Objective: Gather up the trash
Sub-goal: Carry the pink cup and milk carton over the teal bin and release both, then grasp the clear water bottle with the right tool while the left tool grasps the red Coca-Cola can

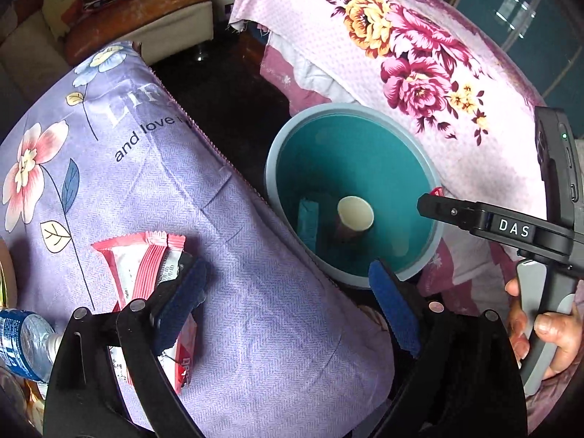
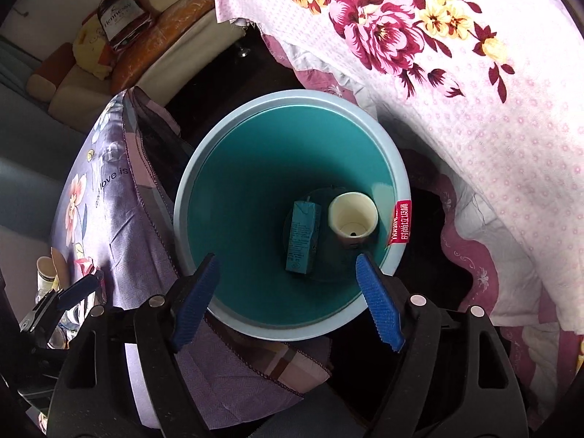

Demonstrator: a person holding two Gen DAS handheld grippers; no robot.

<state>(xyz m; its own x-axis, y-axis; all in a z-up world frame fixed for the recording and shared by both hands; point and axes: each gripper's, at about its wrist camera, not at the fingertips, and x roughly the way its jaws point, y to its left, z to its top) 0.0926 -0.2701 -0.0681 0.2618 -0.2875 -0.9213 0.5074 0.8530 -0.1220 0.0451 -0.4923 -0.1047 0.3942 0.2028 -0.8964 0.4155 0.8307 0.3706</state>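
Pink wrapper (image 1: 146,273) lower left looks light, crinkly, slippery; pinch its flat middle w/ left gripper (image 1: 288,303); both jaw pairs released, right gripper (image 2: 288,303) empty above bin (image 2: 204,168).

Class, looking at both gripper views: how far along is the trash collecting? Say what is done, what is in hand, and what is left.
Done: a paper cup and a teal carton lie in the bin. In hand: nothing; the right gripper hangs open above the bin, the left gripper open over the purple cloth. Left: the red wrapper and a bottle.
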